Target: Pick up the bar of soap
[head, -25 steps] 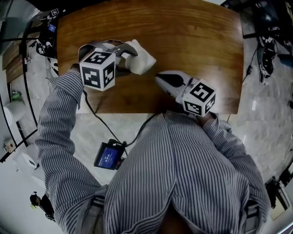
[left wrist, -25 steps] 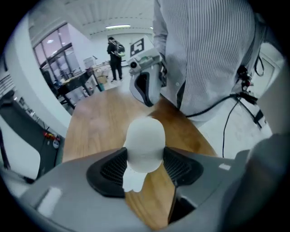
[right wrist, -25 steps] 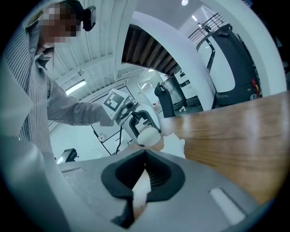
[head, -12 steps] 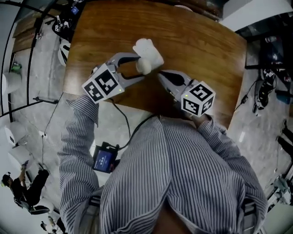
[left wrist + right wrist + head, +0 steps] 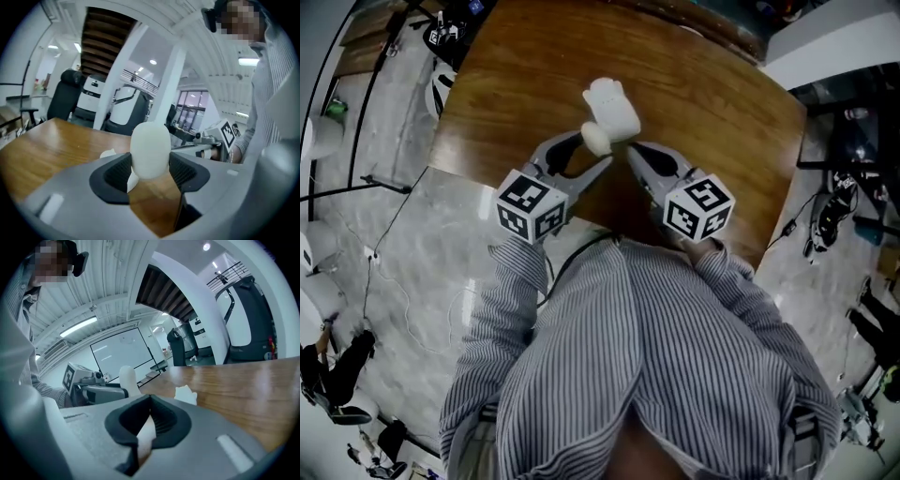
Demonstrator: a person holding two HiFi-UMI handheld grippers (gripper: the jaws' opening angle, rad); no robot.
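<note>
Plainly, the left gripper is clamped on the bar of soap. The bar stands between its pads with its long axis upright and pokes above the jaws, over the table, just beside a white lumpy object. The right gripper, jaws together and empty, sits just right of the soap. The left likely needs only a straight lift.
</note>
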